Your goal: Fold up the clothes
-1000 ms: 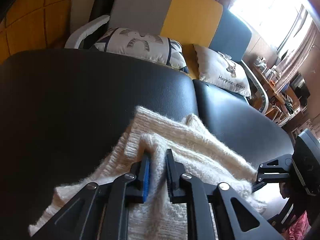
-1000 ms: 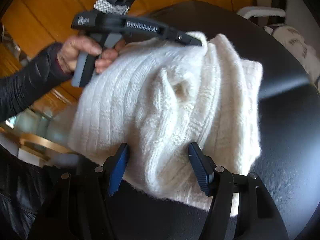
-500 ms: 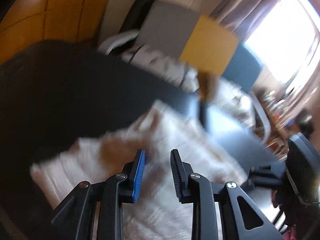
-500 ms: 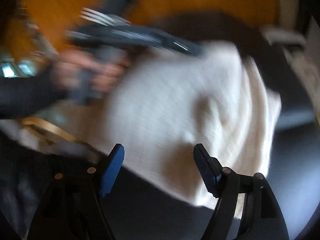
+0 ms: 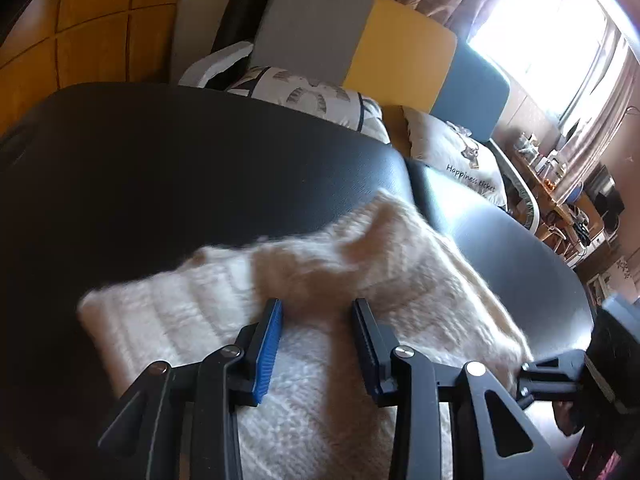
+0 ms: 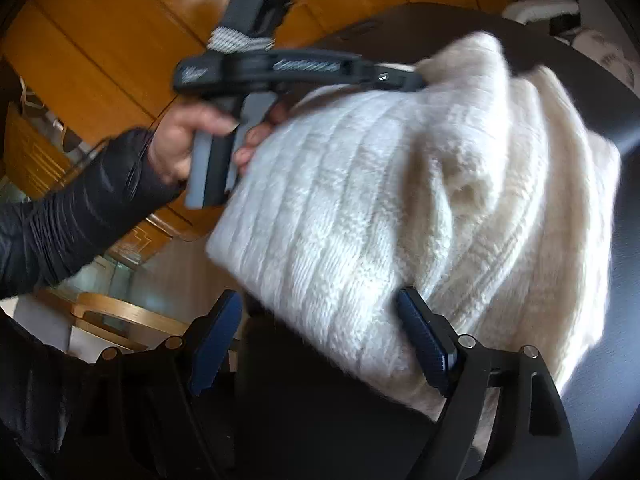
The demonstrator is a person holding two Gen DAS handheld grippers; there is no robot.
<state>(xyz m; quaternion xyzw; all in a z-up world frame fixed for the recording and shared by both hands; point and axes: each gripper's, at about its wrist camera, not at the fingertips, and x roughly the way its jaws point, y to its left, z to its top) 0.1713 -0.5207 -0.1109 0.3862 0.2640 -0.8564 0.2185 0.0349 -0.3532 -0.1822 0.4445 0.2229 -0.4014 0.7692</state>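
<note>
Facing left, right-wrist view alone shows hand [image 6: 180, 148].

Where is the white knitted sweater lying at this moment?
The white sweater lies folded on the black padded seat, between both grippers; in the left wrist view it is low and central, in front of the patterned cushions.

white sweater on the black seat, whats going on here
A person is folding a fluffy white knit sweater on a black padded seat, with a handheld gripper in each hand. The sweater already lies bundled in a rough fold. The left gripper hovers over it with its jaws opening and nothing pinched between them. The right gripper sits at the sweater's near edge, jaws also opening, with knit between the pads but not squeezed. Both look to be letting go after a fold.
</note>
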